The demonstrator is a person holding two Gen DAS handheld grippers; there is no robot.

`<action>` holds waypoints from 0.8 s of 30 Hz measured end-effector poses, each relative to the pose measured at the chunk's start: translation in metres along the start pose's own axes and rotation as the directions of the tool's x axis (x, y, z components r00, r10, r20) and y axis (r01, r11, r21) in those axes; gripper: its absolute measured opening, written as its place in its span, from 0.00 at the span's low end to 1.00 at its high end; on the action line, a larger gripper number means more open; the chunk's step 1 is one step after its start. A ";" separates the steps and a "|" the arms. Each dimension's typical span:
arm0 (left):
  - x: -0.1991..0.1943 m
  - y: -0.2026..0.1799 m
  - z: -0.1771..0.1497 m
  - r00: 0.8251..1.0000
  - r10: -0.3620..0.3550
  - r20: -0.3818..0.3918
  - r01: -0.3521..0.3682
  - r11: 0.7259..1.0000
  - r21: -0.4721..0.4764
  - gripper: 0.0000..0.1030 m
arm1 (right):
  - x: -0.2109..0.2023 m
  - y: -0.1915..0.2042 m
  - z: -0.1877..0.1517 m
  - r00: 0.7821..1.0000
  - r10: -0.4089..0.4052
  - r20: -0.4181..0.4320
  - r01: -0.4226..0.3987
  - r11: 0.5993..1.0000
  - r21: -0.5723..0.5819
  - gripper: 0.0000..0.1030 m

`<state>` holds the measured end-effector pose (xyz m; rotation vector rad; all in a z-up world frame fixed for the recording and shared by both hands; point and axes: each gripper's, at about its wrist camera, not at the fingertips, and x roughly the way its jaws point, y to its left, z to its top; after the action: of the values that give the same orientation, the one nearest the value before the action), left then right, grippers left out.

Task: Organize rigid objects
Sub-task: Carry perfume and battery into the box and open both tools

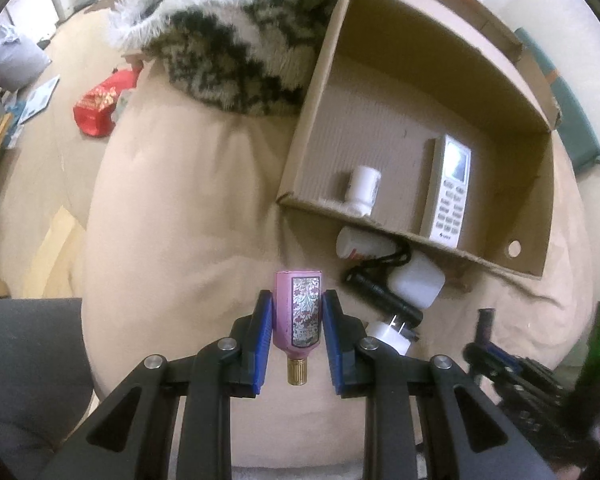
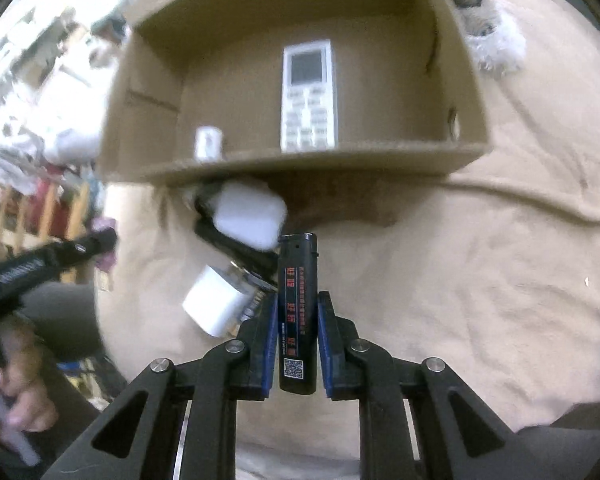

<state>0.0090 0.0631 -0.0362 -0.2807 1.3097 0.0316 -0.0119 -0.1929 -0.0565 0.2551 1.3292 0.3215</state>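
Observation:
My left gripper is shut on a pink perfume bottle, gold cap toward the camera, held above the beige bedding. My right gripper is shut on a black lighter with red print. Ahead is an open cardboard box holding a white remote and a small white bottle. In front of the box lie a white case, a black flashlight, a white plug adapter and a white bottle.
A furry patterned blanket lies beside the box on the beige bedding. A red bag sits on the floor at left. The other gripper shows at each view's edge.

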 end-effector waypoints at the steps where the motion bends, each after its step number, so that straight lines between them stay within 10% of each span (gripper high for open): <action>1: -0.003 -0.002 0.000 1.000 0.004 0.012 -0.004 1.000 0.007 0.21 | -0.010 -0.003 0.001 1.000 0.013 0.022 -0.013 1.000 -0.001 0.19; 12: -0.038 -0.039 0.016 0.994 -0.041 0.103 0.027 0.991 0.129 0.21 | -0.076 0.010 0.055 0.965 0.112 0.237 -0.106 0.994 -0.039 0.19; 24: -0.021 -0.084 0.087 0.997 -0.034 0.070 0.020 0.980 0.199 0.21 | -0.060 0.013 0.139 0.966 0.091 0.241 -0.073 0.994 -0.083 0.19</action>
<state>0.1012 0.0043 0.0195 -0.1257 1.2260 -0.1106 0.1107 -0.2033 0.0333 0.2792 1.0626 0.3953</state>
